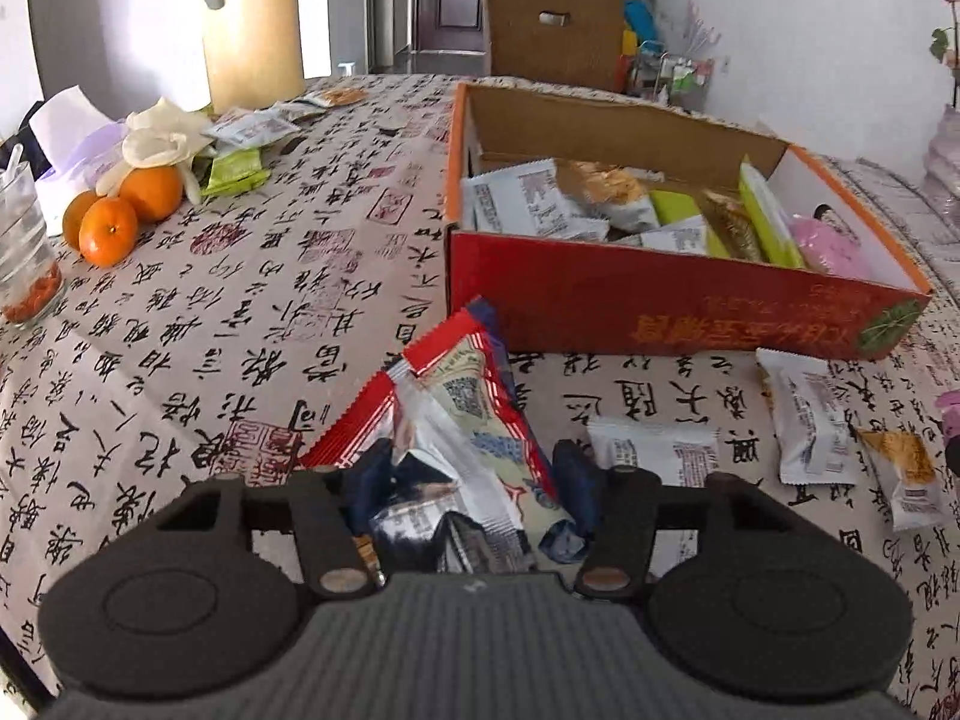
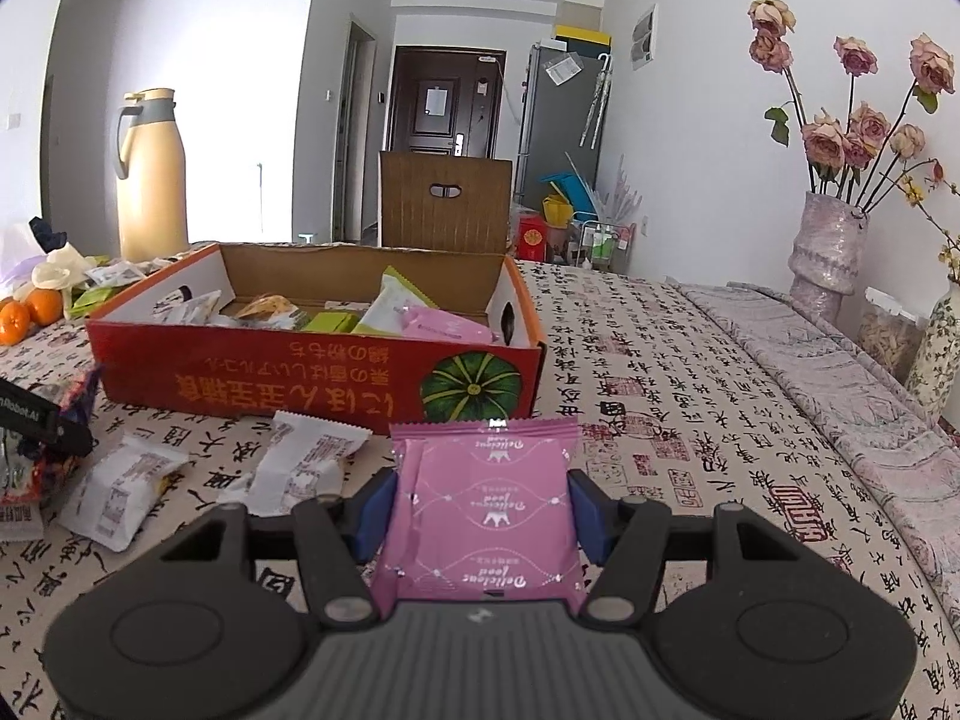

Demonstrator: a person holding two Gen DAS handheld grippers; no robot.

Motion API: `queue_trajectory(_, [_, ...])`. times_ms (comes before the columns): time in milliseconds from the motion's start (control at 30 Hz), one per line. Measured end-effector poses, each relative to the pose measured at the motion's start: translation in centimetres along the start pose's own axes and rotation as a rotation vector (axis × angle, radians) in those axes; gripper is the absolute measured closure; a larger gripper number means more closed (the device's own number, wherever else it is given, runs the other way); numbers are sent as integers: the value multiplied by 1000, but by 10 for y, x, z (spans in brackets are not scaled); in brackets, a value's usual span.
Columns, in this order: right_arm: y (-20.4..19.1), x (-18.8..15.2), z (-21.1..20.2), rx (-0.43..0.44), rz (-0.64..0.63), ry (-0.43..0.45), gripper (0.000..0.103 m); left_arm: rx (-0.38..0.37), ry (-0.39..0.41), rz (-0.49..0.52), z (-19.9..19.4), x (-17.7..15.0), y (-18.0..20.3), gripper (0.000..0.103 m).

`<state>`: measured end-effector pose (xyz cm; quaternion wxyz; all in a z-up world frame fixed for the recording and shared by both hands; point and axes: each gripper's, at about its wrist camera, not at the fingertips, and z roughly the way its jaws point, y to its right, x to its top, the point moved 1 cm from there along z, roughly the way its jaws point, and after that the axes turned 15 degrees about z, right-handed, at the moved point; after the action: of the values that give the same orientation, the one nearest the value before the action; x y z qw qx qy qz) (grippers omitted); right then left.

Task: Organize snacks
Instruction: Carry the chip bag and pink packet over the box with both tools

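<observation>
Both tongs are loaded, the left tongs (image 1: pixel 465 468) clamped on a red-edged snack packet (image 1: pixel 465 414) and the right tongs (image 2: pixel 483 501) on a pink packet (image 2: pixel 486 510), held above the table (image 2: pixel 690 396) short of the red box (image 2: pixel 312 378), so each load apparently needs lifting over its near wall before release.

Glossy foil-like wrapper (image 1: pixel 474 420); smooth pink plastic packet (image 2: pixel 486 516); matt cardboard box (image 2: pixel 312 378); printed cloth (image 2: pixel 690 420); matt black gripper plastic.
</observation>
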<state>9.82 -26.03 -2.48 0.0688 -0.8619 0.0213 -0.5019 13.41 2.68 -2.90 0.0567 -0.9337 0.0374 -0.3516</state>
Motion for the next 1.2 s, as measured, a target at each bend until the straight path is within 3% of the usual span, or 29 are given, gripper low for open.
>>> queue_trajectory(67, [-1,1,-1,-1,-1,2,43,-5,20,9,-3,0,1,52])
queue_trajectory(533, [-7,15,-8,29,12,34,43,-39,188,43,-50,16,8,52])
queue_trajectory(900, [-26,60,10,103,21,94,43,-48,298,38,-65,64,12,52])
queue_trajectory(1200, [-48,102,51,158,22,115,43,-53,354,6,-49,112,11,52])
